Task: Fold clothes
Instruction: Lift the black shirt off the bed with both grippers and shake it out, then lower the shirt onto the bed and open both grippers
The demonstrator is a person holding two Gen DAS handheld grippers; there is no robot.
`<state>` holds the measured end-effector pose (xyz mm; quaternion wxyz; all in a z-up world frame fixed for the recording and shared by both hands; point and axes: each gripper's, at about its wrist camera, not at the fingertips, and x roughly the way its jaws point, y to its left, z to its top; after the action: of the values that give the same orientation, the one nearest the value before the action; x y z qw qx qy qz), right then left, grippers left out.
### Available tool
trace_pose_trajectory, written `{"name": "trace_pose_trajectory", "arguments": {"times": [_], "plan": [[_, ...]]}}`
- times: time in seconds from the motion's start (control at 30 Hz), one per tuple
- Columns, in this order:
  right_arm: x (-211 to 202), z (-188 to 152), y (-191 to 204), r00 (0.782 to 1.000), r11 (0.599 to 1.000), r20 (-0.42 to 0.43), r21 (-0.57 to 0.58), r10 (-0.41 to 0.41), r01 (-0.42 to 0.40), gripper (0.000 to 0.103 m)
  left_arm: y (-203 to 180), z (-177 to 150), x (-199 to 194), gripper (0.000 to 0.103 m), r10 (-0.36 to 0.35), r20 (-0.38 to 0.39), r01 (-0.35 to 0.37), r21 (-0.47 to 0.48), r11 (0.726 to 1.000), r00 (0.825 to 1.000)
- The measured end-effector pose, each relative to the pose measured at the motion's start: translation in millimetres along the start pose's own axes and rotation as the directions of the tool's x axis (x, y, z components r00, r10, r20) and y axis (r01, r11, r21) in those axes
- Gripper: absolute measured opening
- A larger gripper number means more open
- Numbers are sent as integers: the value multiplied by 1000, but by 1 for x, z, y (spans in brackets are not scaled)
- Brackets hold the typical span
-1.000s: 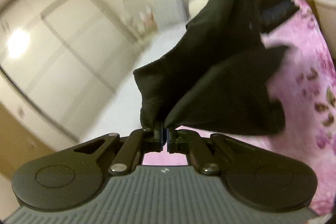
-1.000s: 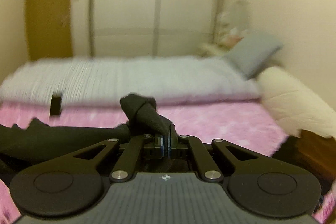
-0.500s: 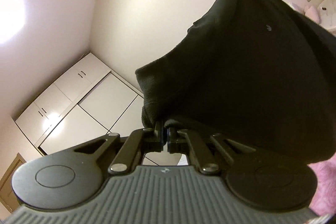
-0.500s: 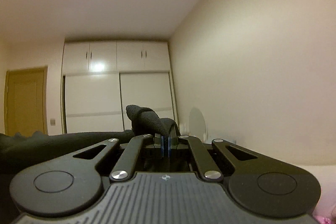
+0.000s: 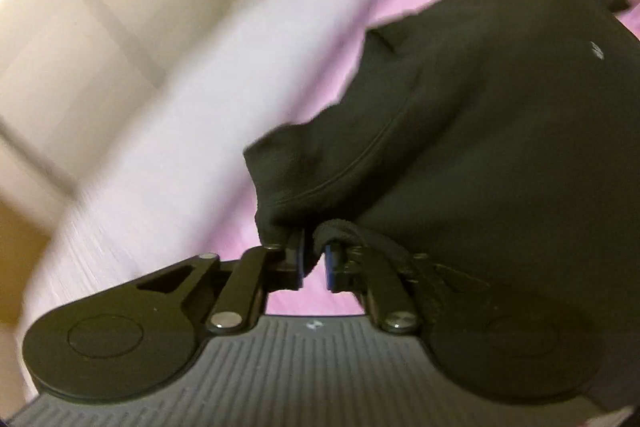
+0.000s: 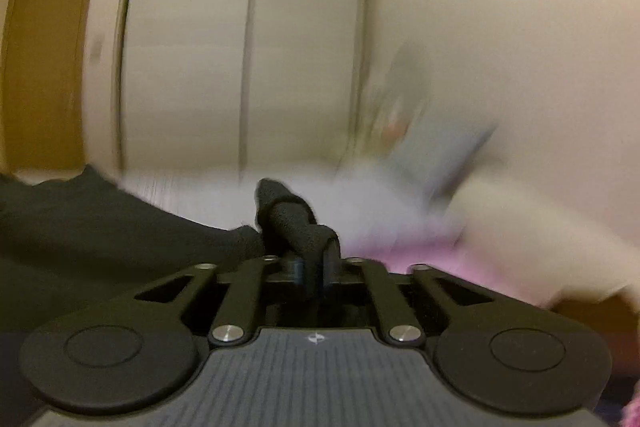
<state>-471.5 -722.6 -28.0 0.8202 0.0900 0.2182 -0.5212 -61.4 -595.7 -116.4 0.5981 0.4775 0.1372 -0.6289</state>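
Both views have been swung down from the ceiling and upper wall, so the bed is seen again, badly blurred. On the left, the left gripper [image 5: 313, 261] is being opened; a gap shows between its blue pads, with a fold of the black garment [image 5: 480, 131] draped over them. The garment is spread above the pink blanket [image 5: 280, 211]. On the right, the right gripper [image 6: 316, 269] is being opened too, a rolled corner of the garment [image 6: 296, 219] lying between its fingers.
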Motion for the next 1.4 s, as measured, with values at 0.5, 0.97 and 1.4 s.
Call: {"name": "trace_pose_trajectory", "arguments": {"times": [0.5, 0.97, 1.4], "plan": [[87, -152, 97, 803, 951, -530, 21, 272, -309, 57, -36, -199, -22, 69, -151, -288, 2, -458, 889, 945], [-16, -199, 303, 745, 895, -569, -34, 348, -444, 66, -32, -252, 73, 39, -289, -158, 328, 389, 861, 944], [-40, -201, 407, 739, 877, -588, -100, 329, -470, 66, 155, -362, -79, 1, -555, -10, 408, -668, 623, 832]]}}
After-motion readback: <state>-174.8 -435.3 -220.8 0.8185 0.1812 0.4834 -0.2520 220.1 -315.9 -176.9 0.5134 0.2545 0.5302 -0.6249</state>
